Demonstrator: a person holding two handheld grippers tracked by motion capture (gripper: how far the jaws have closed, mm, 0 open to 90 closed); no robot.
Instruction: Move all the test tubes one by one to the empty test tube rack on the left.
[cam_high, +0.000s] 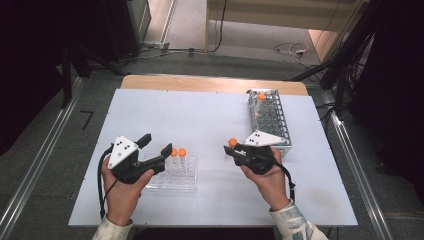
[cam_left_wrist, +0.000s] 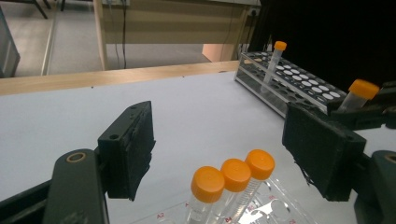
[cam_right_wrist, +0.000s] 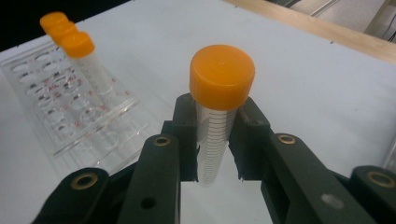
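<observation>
Matte white table, clear ribbed tube, orange-capped

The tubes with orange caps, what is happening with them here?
A person holds a gripper in each hand. The right gripper is shut on a tube, carried above the table between the metal rack, where one tube stands, and the clear rack, which holds three. The left gripper is open beside the clear rack.
</observation>
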